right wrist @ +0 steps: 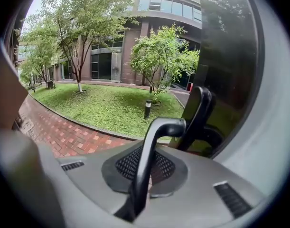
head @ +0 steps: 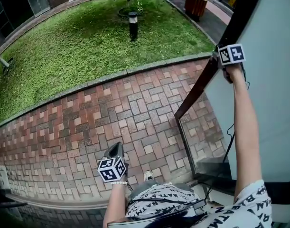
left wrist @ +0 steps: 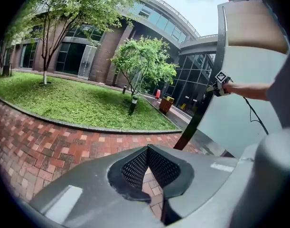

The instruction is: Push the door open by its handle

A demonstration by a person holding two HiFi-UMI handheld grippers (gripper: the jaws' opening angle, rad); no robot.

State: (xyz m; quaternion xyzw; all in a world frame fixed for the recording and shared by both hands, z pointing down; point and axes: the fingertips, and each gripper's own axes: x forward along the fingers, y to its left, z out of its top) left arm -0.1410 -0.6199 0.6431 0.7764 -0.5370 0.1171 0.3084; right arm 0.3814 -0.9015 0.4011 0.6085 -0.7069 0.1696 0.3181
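- Outdoors, head view: the door (head: 270,89) is a pale glass leaf in a dark frame. It fills the 2-to-4 o'clock side, next to the brick paving (head: 111,108).
- Right gripper (head: 219,57): at 2 o'clock, on an outstretched arm, against the dark edge of the door frame. In the right gripper view its jaws are clamped on the door handle (right wrist: 156,132) — a black bent lever that stands upright between the mesh pads.
- Left gripper (head: 115,150): at 6 o'clock, low by the person's waist and well apart from the door. In the left gripper view the jaws meet tip to tip with nothing between them; paving shows through the slit below the tips.
- Lawn (head: 83,46): 10 to 12 o'clock, with a curved kerb between it and the paving.
- Bollard lamp (head: 133,25): at 12 o'clock, upright on the grass.
- Bin (head: 196,3): at 1 o'clock, on a path past the lawn.
- Tree (right wrist: 161,56) and building (right wrist: 111,56): seen in the right gripper view, beyond the grass.
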